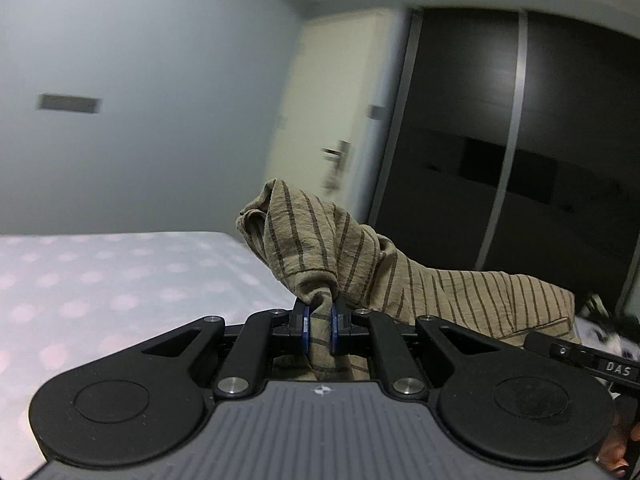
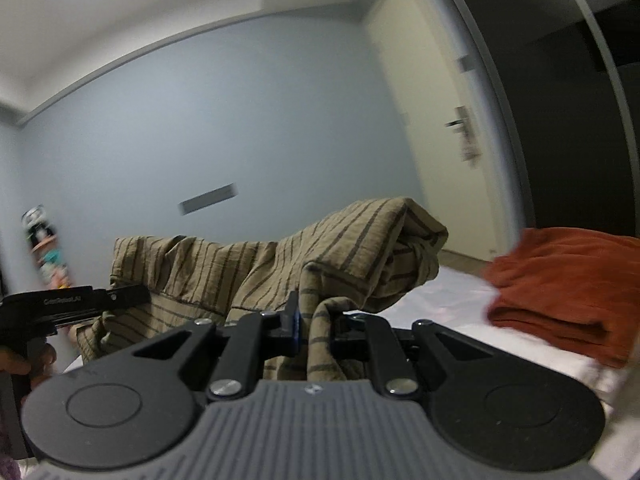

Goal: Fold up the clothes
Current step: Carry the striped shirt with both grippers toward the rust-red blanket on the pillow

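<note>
Left gripper [image 1: 320,326]: jaws pinching striped garment [image 1: 400,280] | Right gripper [image 2: 316,328]: jaws pinching same garment, lifted above bed [image 1: 100,280] | Folded rust-red cloth [image 2: 560,292]: bed's right edge.

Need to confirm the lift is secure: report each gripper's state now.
Left gripper: closed on the tan, dark-striped cloth garment.
Right gripper: closed on a bunched fold of the same garment.
</note>
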Demonstrator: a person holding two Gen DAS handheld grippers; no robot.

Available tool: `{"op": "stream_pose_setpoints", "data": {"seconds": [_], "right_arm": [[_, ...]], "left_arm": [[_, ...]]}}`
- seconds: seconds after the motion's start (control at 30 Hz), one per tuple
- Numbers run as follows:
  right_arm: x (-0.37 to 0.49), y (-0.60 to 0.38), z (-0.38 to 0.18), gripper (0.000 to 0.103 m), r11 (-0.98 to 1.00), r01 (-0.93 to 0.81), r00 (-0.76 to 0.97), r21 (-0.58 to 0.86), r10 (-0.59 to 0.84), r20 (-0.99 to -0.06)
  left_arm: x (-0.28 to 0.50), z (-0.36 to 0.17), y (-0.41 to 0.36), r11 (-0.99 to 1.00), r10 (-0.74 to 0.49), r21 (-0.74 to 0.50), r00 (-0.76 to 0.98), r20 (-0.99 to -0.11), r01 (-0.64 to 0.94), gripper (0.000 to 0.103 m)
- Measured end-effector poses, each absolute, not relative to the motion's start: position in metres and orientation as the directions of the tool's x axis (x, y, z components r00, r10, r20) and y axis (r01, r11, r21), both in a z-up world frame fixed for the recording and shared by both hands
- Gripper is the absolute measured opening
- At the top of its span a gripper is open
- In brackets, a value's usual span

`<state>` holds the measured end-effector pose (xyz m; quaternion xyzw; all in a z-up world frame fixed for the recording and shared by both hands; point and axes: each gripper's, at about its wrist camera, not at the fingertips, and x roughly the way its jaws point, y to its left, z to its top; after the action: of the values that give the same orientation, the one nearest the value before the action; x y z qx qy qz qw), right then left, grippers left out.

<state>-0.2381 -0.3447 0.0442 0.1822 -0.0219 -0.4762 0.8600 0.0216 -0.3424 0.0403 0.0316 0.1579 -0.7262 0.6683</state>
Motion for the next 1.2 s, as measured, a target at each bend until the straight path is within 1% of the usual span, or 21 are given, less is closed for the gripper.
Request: {"op": "stream_pose_setpoints", "data": {"seconds": [0.13,0.33,0.4,0.5,0.67,0.9,1.2], "right_arm": [[-0.271,-0.344,0.036,0.014,0.379,0.850,0.451,0.364,-0.882,-0.134],[-0.281,-0.357,0.026,0.014,0.229,0.897,0.311,0.379,-0.935,-0.171],[-0.296,-0.359,0.017,0.014,0.181,0.905,0.270,0.384,-0.943,-0.192],[-0.302,-0.371,0.003,0.014,0.097,0.913,0.210,0.396,-0.945,-0.251],[-0.311,-0.396,-0.029,0.014,0.001,0.893,0.176,0.449,-0.921,-0.348],[-0.317,-0.436,-0.067,0.014,-0.105,0.883,0.130,0.458,-0.882,-0.453],[-0.324,-0.464,-0.113,0.014,-0.220,0.892,0.053,0.395,-0.817,-0.574]], "left_arm": [[-0.005,0.038,-0.386,-0.161,-0.938,-0.151,-0.198,-0.284,0.975,0.008],[-0.037,0.024,-0.443,-0.274,-0.893,-0.087,-0.287,-0.348,0.958,0.008],[-0.044,0.013,-0.461,-0.305,-0.873,-0.073,-0.310,-0.376,0.949,0.008],[-0.055,-0.004,-0.487,-0.351,-0.841,-0.054,-0.340,-0.420,0.935,0.008],[-0.071,-0.030,-0.534,-0.412,-0.786,-0.029,-0.372,-0.494,0.911,0.008],[-0.071,-0.074,-0.590,-0.448,-0.711,-0.058,-0.395,-0.582,0.892,0.008],[-0.077,-0.105,-0.641,-0.485,-0.633,-0.073,-0.407,-0.658,0.872,0.008]]}}
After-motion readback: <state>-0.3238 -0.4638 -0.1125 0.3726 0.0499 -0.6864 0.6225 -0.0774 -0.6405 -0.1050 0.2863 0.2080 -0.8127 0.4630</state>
